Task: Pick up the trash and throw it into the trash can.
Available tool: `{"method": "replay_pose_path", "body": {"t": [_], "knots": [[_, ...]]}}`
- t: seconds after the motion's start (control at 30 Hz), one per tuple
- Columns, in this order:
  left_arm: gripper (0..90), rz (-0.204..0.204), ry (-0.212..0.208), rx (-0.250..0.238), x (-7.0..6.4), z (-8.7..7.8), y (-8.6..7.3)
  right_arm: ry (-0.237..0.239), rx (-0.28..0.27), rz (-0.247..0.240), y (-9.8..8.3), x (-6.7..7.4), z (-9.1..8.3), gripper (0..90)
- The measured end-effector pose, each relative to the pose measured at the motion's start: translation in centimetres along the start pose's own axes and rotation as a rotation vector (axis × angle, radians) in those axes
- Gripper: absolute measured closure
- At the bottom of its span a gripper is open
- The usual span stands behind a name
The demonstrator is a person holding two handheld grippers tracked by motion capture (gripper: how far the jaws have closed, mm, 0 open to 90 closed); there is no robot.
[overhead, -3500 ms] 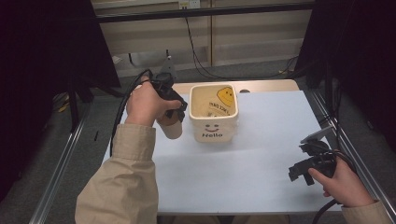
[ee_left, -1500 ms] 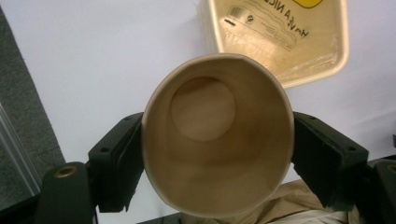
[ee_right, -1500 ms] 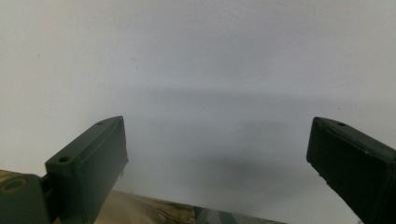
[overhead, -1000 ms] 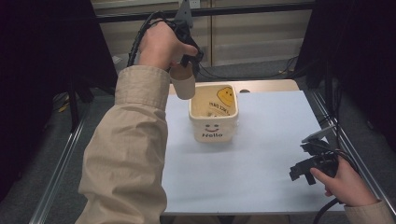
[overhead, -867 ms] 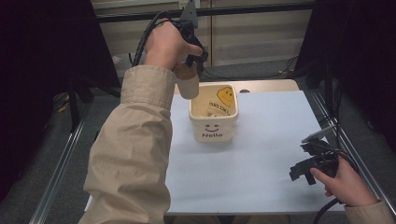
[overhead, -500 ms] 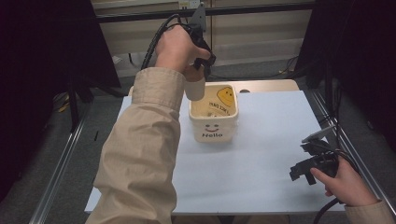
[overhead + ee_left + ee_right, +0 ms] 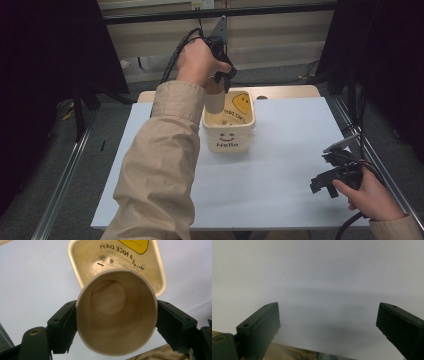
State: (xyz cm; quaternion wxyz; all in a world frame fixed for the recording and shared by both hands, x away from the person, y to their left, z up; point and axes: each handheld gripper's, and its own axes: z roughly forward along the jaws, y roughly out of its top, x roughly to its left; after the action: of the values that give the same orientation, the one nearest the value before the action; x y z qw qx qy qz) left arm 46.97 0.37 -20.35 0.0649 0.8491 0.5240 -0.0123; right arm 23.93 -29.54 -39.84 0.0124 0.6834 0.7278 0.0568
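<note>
The left hand-held gripper (image 7: 218,85) is raised over the white tabletop (image 7: 280,165), its jaws clenched on either side of a plain beige paper cup (image 7: 116,312). The cup hangs upright, mouth toward the gripper camera, directly above a cream square plastic container (image 7: 229,131) printed with a smiley face and "Hello". In the high view the cup's base sits at the container's rear rim; contact cannot be determined. The right hand-held gripper (image 7: 327,181) rests low near the tabletop's right edge, jaws spread wide, grasping nothing.
</note>
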Motion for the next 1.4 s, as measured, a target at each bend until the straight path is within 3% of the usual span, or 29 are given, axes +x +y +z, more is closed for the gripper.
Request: {"method": "replay_pose_path", "body": {"t": [0.27, 0.33, 0.43, 0.67, 1.17, 1.37, 1.4], "knots": [[22.0, 0.012, -0.007, 0.004, 0.1, 1.7, 0.3, -0.002, -0.003, -0.001, 0.0, 0.0, 0.1, 5.1], [21.9, -0.001, -0.001, -0.004, 0.0, 2.1, 0.3, 0.001, -0.003, 0.002, 0.0, 0.0, 0.0, 5.0], [21.7, 0.014, -0.005, 0.009, 0.2, 2.6, 0.4, -0.004, 0.002, -0.003, 0.1, 0.0, 0.1, 5.0], [21.5, -0.002, 0.008, 0.008, 0.4, 3.3, 0.4, 0.005, -0.005, -0.006, 0.1, 0.1, 0.2, 5.0], [18.9, 0.020, -0.001, 0.013, 0.3, 3.4, 0.5, -0.003, -0.002, -0.007, 0.1, 0.0, 0.0, 5.0], [13.8, 0.030, -0.002, 0.000, 0.2, 3.0, 0.5, 0.005, -0.009, 0.002, 0.1, 0.0, 0.2, 5.0], [13.8, 0.015, 0.000, -0.012, 0.2, 3.0, 0.4, -0.003, -0.001, -0.001, 0.1, 0.0, 0.1, 5.0]]}}
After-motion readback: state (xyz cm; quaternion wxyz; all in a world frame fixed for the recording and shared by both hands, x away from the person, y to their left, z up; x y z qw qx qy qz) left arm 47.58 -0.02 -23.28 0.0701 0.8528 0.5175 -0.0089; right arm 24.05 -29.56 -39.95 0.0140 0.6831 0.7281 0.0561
